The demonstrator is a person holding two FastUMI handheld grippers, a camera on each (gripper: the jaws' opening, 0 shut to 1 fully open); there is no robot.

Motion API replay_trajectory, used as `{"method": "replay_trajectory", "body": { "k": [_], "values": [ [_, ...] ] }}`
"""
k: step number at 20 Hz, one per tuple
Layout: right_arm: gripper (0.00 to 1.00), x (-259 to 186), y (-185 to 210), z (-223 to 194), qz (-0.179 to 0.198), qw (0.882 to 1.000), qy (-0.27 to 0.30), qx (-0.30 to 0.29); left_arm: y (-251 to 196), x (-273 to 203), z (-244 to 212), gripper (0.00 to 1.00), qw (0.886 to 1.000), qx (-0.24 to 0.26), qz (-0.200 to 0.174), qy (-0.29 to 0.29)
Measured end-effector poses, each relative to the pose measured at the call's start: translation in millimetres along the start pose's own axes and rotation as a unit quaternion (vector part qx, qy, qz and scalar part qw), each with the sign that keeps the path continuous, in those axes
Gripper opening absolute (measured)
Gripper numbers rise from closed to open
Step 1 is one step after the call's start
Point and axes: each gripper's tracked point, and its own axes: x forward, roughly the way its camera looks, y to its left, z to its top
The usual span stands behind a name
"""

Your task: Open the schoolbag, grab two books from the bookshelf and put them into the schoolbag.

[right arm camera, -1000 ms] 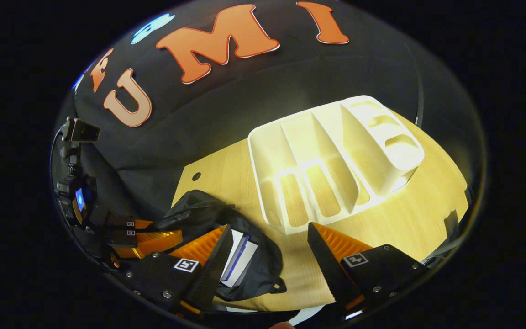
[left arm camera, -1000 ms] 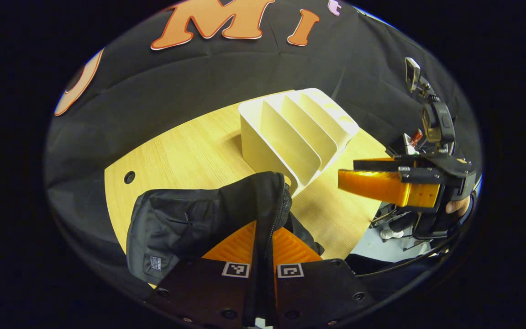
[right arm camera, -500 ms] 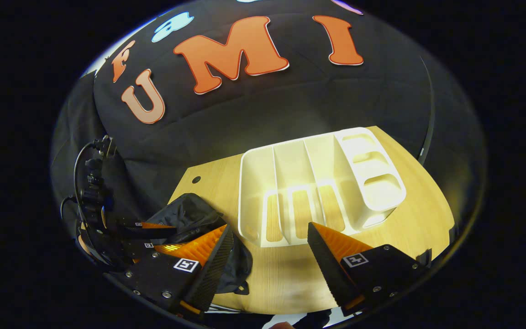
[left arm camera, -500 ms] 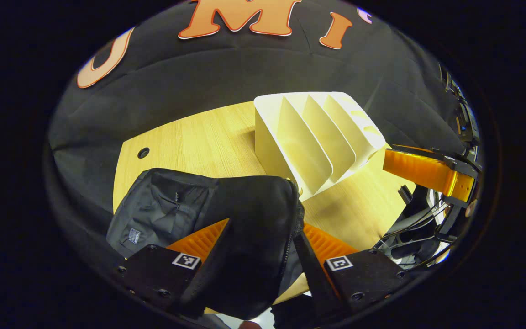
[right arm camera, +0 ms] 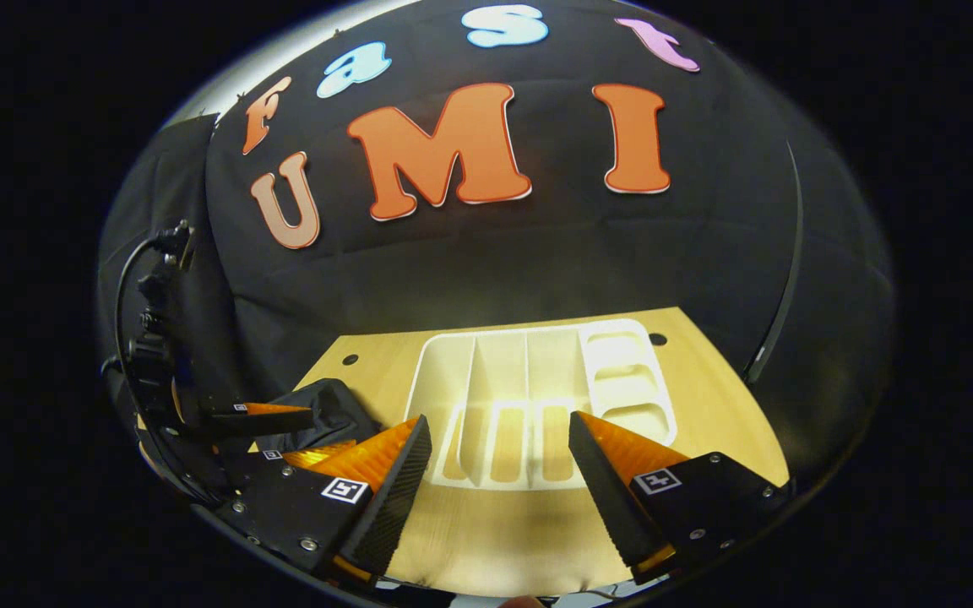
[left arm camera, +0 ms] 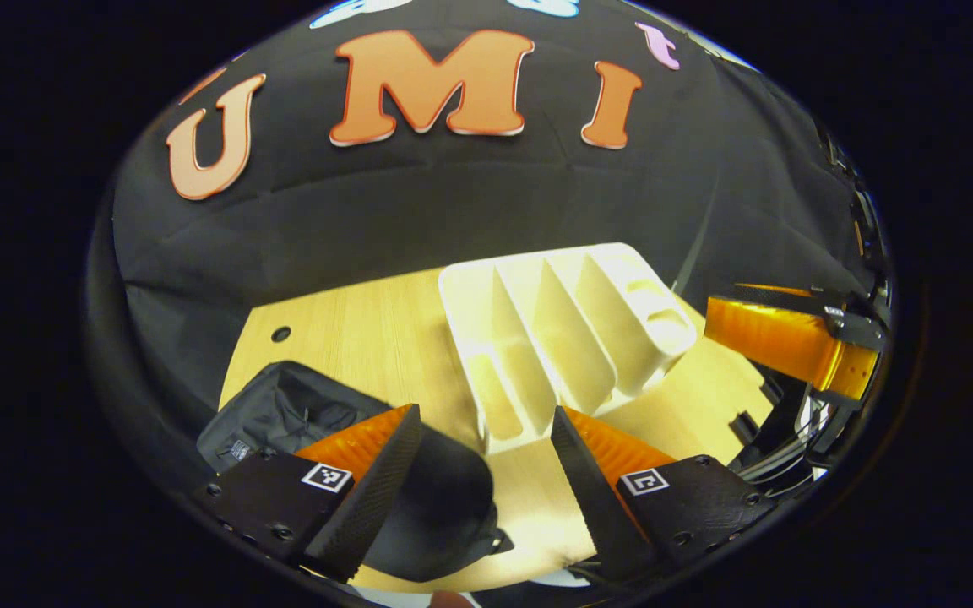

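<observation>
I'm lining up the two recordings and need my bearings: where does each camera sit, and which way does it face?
Left gripper view: rides the left tongs, open, facing the white rack and schoolbag; right tongs at right.
Right gripper view: rides the right tongs, open, facing the rack squarely; left tongs at left.
Both share rack, schoolbag, wooden table.

I see a light wooden table [left arm camera: 368, 338], a small round hole [left arm camera: 281, 333] near its far left corner, another hole [right arm camera: 657, 339] near its far right.

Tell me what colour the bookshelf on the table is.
The bookshelf is off-white, or cream; it shows best in the left gripper view.
</observation>
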Motion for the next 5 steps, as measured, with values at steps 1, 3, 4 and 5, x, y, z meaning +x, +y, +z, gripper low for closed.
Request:
{"method": "replay_trajectory", "body": {
  "k": [1,3,4,5],
  "values": [
    [0.98,-5,-8,6,-0.003,1.0,-0.011,-0.005,-8,-7,12,1.0,1.0,-0.003,0.006,-0.023],
    [0.98,-13,-20,19,-0.004,0.999,-0.031,-0.01,-17,-28,28,0.99,0.997,-0.008,0.02,-0.071],
    [0.98,-18,-26,24,-0.004,0.999,-0.041,-0.013,-18,-33,30,0.99,0.995,-0.012,0.029,-0.093],
    [0.98,-23,-32,29,-0.005,0.998,-0.053,-0.017,-21,-43,34,0.99,0.993,-0.015,0.033,-0.113]
  ]
}}
